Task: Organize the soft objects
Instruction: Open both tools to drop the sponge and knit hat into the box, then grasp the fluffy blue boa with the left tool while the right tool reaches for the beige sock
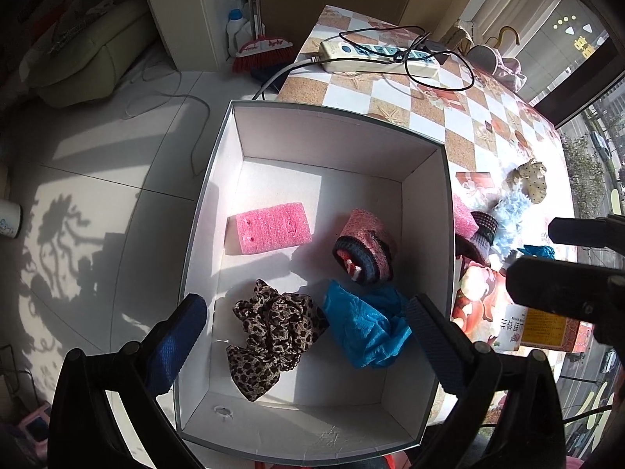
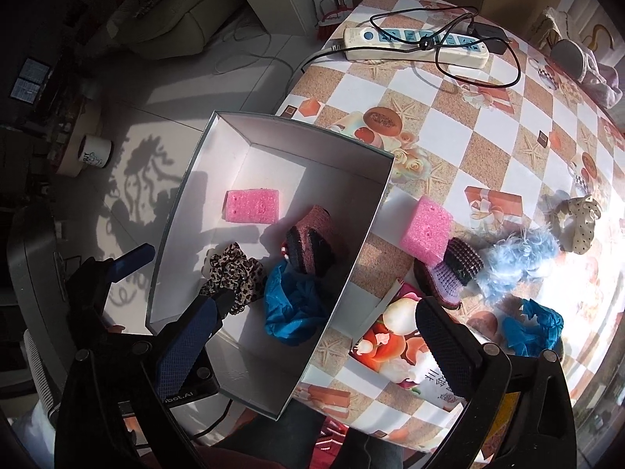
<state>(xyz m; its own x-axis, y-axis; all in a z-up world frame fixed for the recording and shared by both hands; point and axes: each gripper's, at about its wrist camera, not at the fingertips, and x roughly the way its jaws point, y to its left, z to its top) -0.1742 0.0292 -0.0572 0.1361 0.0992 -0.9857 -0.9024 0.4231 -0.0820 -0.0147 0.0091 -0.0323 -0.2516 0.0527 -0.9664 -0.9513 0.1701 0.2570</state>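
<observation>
Both pairs of fingers stand spread wide with nothing between them: the left gripper [image 1: 304, 326] hangs straight over the open white box [image 1: 425, 242], and the right gripper [image 2: 324, 336] hovers above the box's right wall, one finger over the box, the other over the surface [image 2: 449, 125].

Inside the box lie a pink sponge [image 1: 269, 228], a knitted pink and dark bootie [image 1: 365, 248] on its side, a leopard-print scrunchie [image 1: 273, 332] and a crumpled blue plastic cover [image 1: 367, 326], the last two touching. The box juts out past the surface's edge, over the floor.

Right of the box, on the surface's checked oilcloth printed with starfish and roses, wait a second pink sponge [image 2: 426, 230], a second knitted bootie [image 2: 453, 273] touching it, a fluffy pale blue scrunchie [image 2: 519, 262], a cream dotted scrunchie [image 2: 580, 226] and another crumpled blue cover [image 2: 531, 326]. A printed carton [image 2: 394, 348] lies near the front edge. At the far end sits a white power strip [image 2: 416, 45] with a looped black cable.

Strong sunlight falls across the surface and the white tiled floor [image 1: 97, 195], where plant-shaped shadows lie. A red broom [image 1: 263, 52] and a white bottle [image 1: 235, 29] stand against the far wall, a pale cushion [image 1: 90, 58] at the left.
</observation>
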